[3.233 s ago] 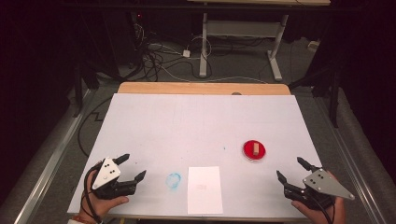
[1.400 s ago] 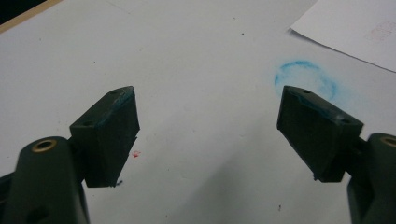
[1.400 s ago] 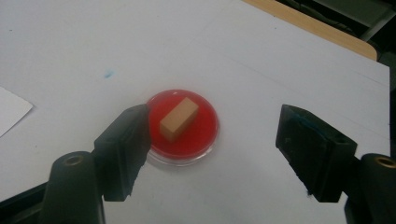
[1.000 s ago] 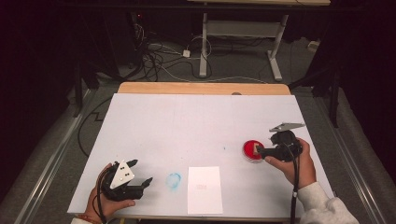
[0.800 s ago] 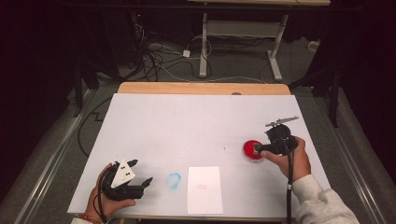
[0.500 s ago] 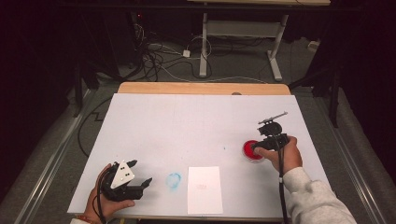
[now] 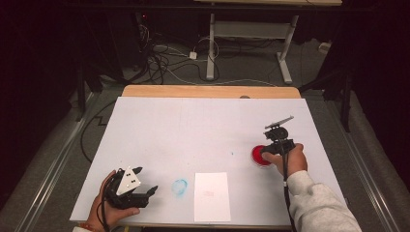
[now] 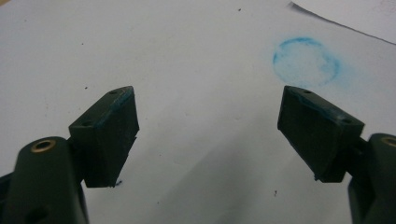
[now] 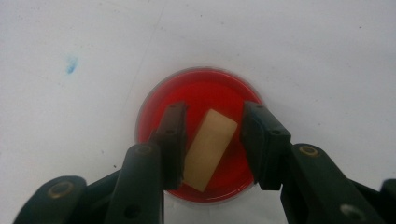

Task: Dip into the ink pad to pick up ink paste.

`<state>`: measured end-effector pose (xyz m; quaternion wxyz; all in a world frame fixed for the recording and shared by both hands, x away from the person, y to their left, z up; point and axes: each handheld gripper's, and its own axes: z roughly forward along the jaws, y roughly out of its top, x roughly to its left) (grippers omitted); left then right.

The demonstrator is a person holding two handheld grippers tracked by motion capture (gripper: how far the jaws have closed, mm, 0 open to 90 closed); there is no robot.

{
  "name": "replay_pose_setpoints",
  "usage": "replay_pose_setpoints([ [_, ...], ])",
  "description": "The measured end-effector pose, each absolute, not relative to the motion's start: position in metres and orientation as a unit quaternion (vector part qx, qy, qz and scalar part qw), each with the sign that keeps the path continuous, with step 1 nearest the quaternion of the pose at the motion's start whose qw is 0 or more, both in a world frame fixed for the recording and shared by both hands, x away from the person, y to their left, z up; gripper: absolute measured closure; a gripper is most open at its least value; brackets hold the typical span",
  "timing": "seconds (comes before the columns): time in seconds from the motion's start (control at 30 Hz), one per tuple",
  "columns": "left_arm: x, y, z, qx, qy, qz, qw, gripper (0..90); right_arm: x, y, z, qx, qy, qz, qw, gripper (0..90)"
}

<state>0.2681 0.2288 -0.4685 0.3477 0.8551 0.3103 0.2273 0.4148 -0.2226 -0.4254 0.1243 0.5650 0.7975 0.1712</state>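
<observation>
The right gripper (image 9: 210, 144), jaws just closing, brackets a tan block (image 9: 208, 149) in a red dish (image 9: 198, 91) on the white table's (image 7: 193, 135) right side, pads not yet pressing it. The left gripper (image 8: 208, 135) rests spread wide near a blue ring stain (image 8: 306, 63) beside a paper sheet (image 7: 212, 195). Cables litter the dark floor beyond. Three seconds ago the right gripper sat at the table's near edge.

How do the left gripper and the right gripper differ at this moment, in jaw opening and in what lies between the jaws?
The left gripper stands wide open over bare table beside a blue ring stain; the right gripper has just been closing, its jaws narrow, flanking a tan block in a red dish, gaps showing on both sides. Both have black jaws angled down at the table.
</observation>
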Motion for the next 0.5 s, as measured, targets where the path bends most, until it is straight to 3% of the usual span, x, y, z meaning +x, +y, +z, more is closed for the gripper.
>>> replay_pose_setpoints([
  [0.2, 0.2676, 0.2267, -0.4691, 0.860, 0.302, 0.223, 0.345, 19.5, 0.4133, -0.2188, -0.4240, 0.557, 0.804, 0.171, 0.120, 58.0],
  [0.5, 0.2685, 0.2243, -0.4711, 0.866, 0.304, 0.217, 0.334, 19.3, 0.4094, -0.2228, -0.4173, 0.562, 0.798, 0.182, 0.119, 66.3],
])
